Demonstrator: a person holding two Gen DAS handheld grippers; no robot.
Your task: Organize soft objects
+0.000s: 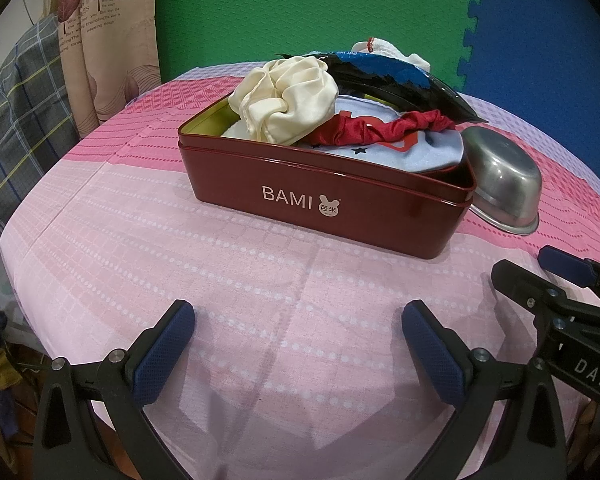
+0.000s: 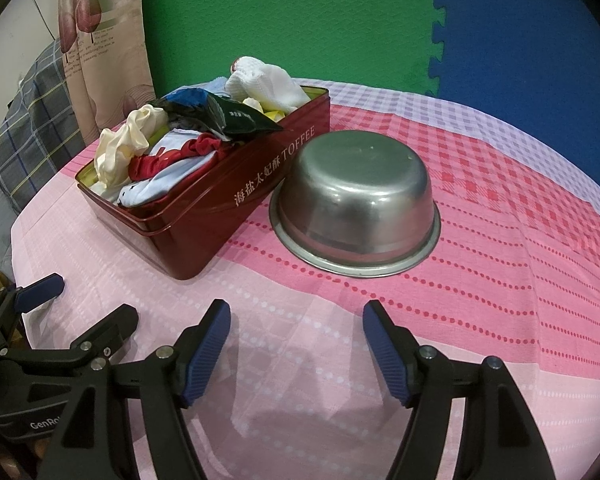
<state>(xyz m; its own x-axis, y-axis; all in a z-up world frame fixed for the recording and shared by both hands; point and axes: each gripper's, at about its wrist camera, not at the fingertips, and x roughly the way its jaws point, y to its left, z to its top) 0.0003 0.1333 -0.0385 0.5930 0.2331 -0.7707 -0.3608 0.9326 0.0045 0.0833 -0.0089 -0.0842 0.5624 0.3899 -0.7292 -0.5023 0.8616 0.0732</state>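
Note:
A dark red tin box (image 1: 300, 204) stands on the pink tablecloth, also in the right wrist view (image 2: 204, 216). It holds a cream scrunchie (image 1: 288, 100), a red scrunchie (image 1: 376, 128), a light blue cloth with stars (image 1: 420, 152), a white sock (image 2: 264, 84) and a black and blue plastic bag (image 1: 388, 76). My left gripper (image 1: 298, 320) is open and empty, over the cloth in front of the box. My right gripper (image 2: 296, 320) is open and empty, in front of the box and the bowl.
An upturned steel bowl (image 2: 356, 204) sits right of the box, close to it, also in the left wrist view (image 1: 500, 180). Green and blue foam mats (image 2: 300, 20) stand behind the table. A curtain (image 1: 112, 40) and plaid fabric (image 1: 24, 112) are at the left.

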